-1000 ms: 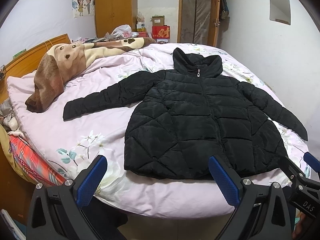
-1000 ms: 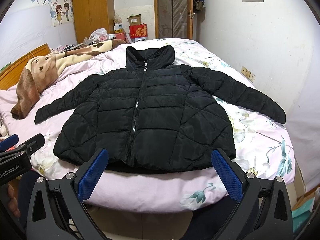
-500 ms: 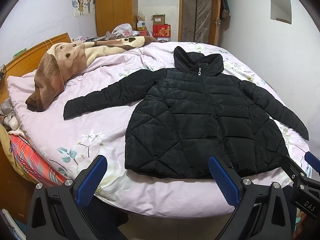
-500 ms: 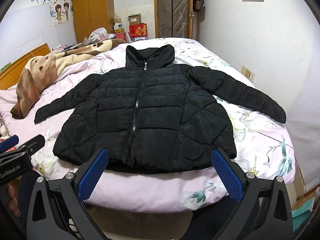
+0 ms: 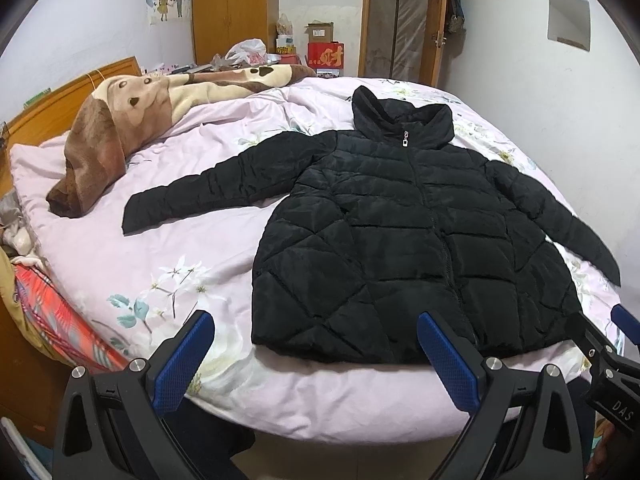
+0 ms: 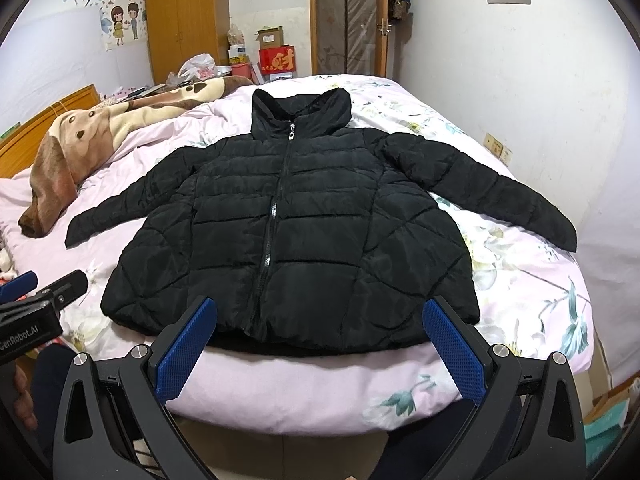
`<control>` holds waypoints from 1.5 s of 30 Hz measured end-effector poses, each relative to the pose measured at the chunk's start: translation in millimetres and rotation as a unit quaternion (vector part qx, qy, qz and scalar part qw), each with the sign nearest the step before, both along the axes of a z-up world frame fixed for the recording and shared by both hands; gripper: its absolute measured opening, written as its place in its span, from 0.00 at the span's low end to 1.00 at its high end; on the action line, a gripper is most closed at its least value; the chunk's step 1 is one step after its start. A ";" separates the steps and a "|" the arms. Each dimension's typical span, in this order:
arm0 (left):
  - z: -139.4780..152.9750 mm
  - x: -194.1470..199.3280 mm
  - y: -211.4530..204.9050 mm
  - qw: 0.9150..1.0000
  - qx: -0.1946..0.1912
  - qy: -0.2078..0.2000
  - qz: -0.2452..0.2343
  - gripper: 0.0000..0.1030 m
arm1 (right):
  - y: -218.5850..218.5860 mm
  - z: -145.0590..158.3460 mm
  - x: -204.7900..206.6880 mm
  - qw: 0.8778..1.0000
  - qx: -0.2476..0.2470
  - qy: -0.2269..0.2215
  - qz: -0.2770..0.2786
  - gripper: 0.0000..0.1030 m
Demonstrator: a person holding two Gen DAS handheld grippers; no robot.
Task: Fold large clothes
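Observation:
A black quilted puffer jacket [image 5: 404,236] lies flat on the bed, front up, zipped, both sleeves spread out, hood away from me. It also shows in the right wrist view [image 6: 296,232]. My left gripper [image 5: 316,360] is open and empty, held off the bed's near edge by the jacket's left hem corner. My right gripper [image 6: 320,348] is open and empty, just short of the hem's middle. Each gripper shows at the edge of the other's view.
The bed has a pink floral cover [image 5: 168,264]. A brown and cream dog-print blanket [image 5: 120,128] lies at the far left by the wooden headboard [image 5: 52,96]. A wardrobe [image 6: 188,20], boxes and a door stand at the back. A white wall runs along the right.
Both grippers have moved slightly forward toward the bed, so the jacket hem sits closer to the fingertips. The jacket has not moved.

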State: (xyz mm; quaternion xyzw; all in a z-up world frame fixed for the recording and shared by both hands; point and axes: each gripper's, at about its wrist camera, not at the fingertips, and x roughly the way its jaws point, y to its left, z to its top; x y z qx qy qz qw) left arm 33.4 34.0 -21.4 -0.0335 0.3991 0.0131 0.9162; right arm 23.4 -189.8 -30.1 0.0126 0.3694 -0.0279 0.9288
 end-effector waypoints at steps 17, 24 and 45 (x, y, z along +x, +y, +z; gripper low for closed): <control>-57.6 151.3 192.6 0.978 -0.086 0.044 0.186 1.00 | 79.6 -12.8 129.4 0.993 0.003 -0.020 0.116 0.99; -93.2 204.1 250.2 0.960 -0.148 0.059 0.231 0.99 | 120.7 -27.4 178.1 0.987 0.005 -0.005 0.160 0.99; -165.3 302.3 290.8 0.925 -0.214 0.072 0.306 0.63 | 161.1 -70.8 221.2 0.979 -0.011 0.043 0.198 0.99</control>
